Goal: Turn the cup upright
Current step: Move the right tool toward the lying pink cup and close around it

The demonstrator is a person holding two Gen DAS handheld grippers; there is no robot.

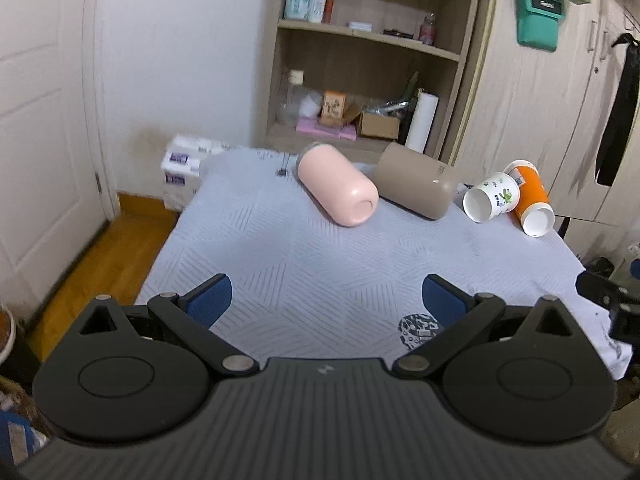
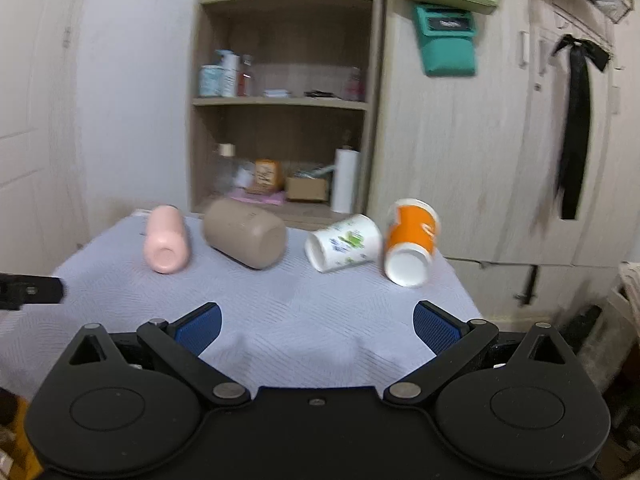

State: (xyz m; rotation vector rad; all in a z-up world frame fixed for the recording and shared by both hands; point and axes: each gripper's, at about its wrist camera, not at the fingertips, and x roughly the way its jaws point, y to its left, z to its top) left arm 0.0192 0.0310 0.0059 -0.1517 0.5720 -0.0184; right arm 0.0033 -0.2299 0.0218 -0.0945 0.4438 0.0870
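Observation:
Several cups lie on their sides along the far part of a table under a pale blue cloth (image 1: 304, 256). From left to right: a pink cup (image 1: 338, 184) (image 2: 166, 240), a beige cup (image 1: 416, 184) (image 2: 246, 236), a white paper cup with green print (image 1: 492, 196) (image 2: 344, 248), and an orange paper cup (image 1: 530, 200) (image 2: 410, 240). My left gripper (image 1: 326, 300) is open and empty over the near part of the cloth. My right gripper (image 2: 316, 326) is open and empty, also well short of the cups.
A wooden shelf unit (image 1: 372, 56) with bottles, boxes and a paper roll stands behind the table. Wardrobe doors (image 1: 532, 92) are to the right, with a teal pouch (image 1: 538, 16) and a black strap hanging. A white door (image 1: 36, 120) and wooden floor (image 1: 100, 264) are left.

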